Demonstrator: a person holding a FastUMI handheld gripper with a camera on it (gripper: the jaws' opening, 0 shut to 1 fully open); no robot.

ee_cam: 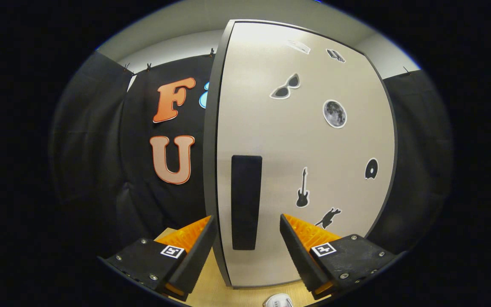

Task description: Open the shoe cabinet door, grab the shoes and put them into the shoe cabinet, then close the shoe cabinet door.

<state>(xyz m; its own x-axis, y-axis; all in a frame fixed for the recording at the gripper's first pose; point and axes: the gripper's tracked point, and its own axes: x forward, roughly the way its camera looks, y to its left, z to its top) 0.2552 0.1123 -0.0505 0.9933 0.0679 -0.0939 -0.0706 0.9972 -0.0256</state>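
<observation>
The shoe cabinet door (313,149) is a tall pale panel with small dark stickers, standing close in front of me. A black vertical handle strip (245,200) sits near its left edge, which shows as a dark grey band (211,140). My gripper (247,218) is open, with the handle between the fingers. The left finger (194,247) lies beside the door's left edge and the right finger (301,247) is in front of the door face, right of the handle and apart from it. A small part of a white shoe (278,302) peeks in below the fingers.
The cabinet stands on a light wooden surface (220,294). Black cloth walls (100,170) hang left of and behind the cabinet, and more cloth (416,170) hangs to its right.
</observation>
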